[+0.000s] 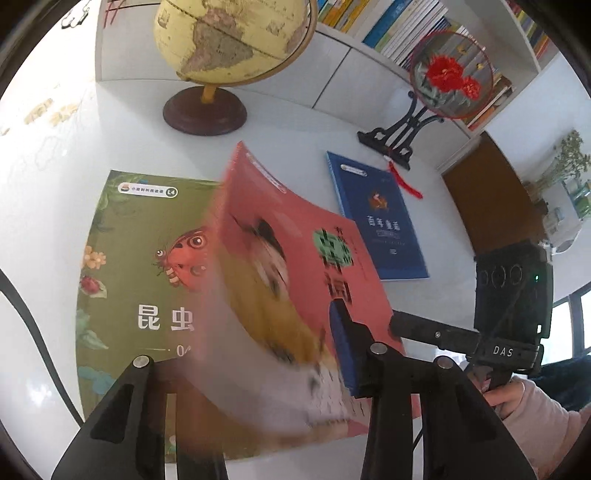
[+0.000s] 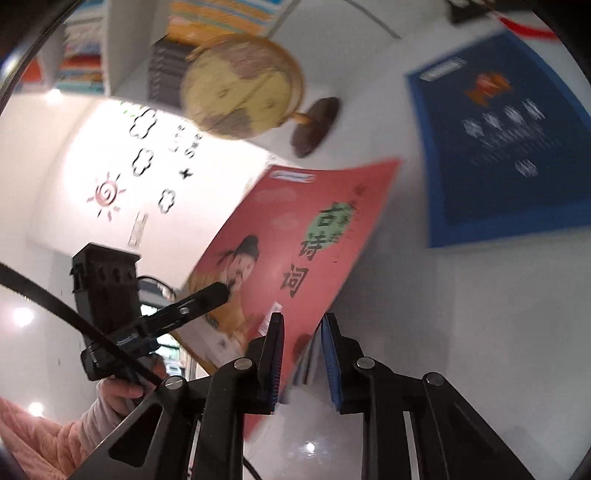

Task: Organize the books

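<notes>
A red book (image 1: 295,266) with a poet on its cover is lifted off the white table and tilted, blurred by motion. My right gripper (image 2: 303,362) is shut on its lower edge; the red book (image 2: 295,236) fills that view. The right gripper also shows in the left wrist view (image 1: 369,332), clamped on the book's edge. My left gripper (image 1: 258,365) is spread wide around the book's near corner, not pinching it. A green insect book (image 1: 147,280) lies flat under the red one. A blue book (image 1: 380,218) lies flat to the right, also in the right wrist view (image 2: 506,140).
A globe (image 1: 229,37) on a dark base stands at the back of the white table (image 1: 55,206). A round embroidered fan on a black stand (image 1: 447,77) stands at back right. Shelves of books (image 1: 388,22) run behind.
</notes>
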A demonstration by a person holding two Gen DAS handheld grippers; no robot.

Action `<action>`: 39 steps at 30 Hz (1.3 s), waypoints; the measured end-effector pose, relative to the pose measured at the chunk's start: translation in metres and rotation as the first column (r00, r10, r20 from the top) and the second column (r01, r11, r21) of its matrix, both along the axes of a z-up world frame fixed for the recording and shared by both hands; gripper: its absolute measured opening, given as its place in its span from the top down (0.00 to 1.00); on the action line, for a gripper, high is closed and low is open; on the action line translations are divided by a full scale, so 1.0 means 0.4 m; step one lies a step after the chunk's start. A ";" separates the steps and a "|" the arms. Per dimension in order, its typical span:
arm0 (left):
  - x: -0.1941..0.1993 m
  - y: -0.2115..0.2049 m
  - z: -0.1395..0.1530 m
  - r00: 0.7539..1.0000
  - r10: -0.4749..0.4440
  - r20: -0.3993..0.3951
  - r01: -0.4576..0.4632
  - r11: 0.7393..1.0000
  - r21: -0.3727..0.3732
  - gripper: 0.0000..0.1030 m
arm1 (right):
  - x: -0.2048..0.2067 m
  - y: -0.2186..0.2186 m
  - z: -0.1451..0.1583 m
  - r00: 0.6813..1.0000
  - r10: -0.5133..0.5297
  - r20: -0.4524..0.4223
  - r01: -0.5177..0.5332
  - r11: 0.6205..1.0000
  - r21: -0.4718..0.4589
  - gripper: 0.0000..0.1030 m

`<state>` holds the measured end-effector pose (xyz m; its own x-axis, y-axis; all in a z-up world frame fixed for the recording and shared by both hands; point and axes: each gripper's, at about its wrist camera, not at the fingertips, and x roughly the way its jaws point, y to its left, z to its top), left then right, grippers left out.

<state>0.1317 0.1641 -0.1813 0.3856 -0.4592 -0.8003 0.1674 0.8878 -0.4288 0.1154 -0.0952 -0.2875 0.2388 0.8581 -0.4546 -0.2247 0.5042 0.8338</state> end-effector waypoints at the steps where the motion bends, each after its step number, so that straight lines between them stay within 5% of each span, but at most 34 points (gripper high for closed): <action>1: -0.005 0.005 0.008 1.000 -0.002 0.008 0.002 1.000 -0.019 0.65 | 0.002 0.016 0.022 1.000 0.018 0.024 -0.018 1.000 -0.004 0.79; 5: -0.018 0.019 -0.002 1.000 0.011 0.006 -0.012 0.999 0.039 0.65 | 0.003 0.093 0.086 0.987 0.119 0.104 -0.117 0.993 -0.022 0.86; 9: -0.036 0.069 -0.009 1.000 0.018 -0.018 -0.016 0.998 0.066 0.65 | 0.017 0.184 0.084 0.975 0.193 0.106 -0.177 0.974 -0.144 0.86; 16: 0.063 0.183 0.019 0.997 0.075 0.023 -0.077 0.989 0.126 0.58 | 0.035 0.165 0.003 0.997 0.066 -0.034 -0.072 0.975 -0.209 0.86; 19: 0.137 0.186 -0.002 0.999 0.031 -0.006 -0.030 0.993 0.115 0.58 | 0.035 0.133 -0.014 0.996 -0.019 -0.085 0.002 0.980 -0.197 0.72; 21: 0.175 0.174 -0.013 1.000 0.006 -0.021 -0.003 0.992 0.127 0.58 | 0.038 0.110 -0.030 0.990 -0.077 -0.118 0.056 0.984 -0.168 0.41; 29: 0.219 0.134 -0.077 0.997 -0.021 -0.077 0.034 0.983 0.182 0.52 | 0.081 0.098 -0.076 0.969 -0.164 -0.183 0.139 0.980 -0.145 0.41; 31: 0.210 0.135 -0.075 0.996 -0.037 -0.079 0.050 0.986 0.159 0.52 | 0.083 0.116 -0.045 0.982 -0.150 -0.111 0.129 0.976 -0.177 0.51; 32: 0.208 0.136 -0.075 0.996 -0.042 -0.079 0.054 0.987 0.153 0.52 | 0.077 0.141 -0.016 0.990 -0.131 -0.042 0.117 0.963 -0.244 0.65; 35: 0.191 0.146 -0.074 0.996 -0.044 -0.074 0.055 0.987 0.151 0.52 | 0.072 0.194 0.045 0.992 -0.057 0.117 0.104 0.886 -0.452 0.76; 39: 0.139 0.189 -0.061 0.998 -0.001 -0.067 0.006 0.998 0.069 0.52 | 0.068 0.217 0.108 0.976 0.004 0.219 0.103 0.875 -0.473 0.84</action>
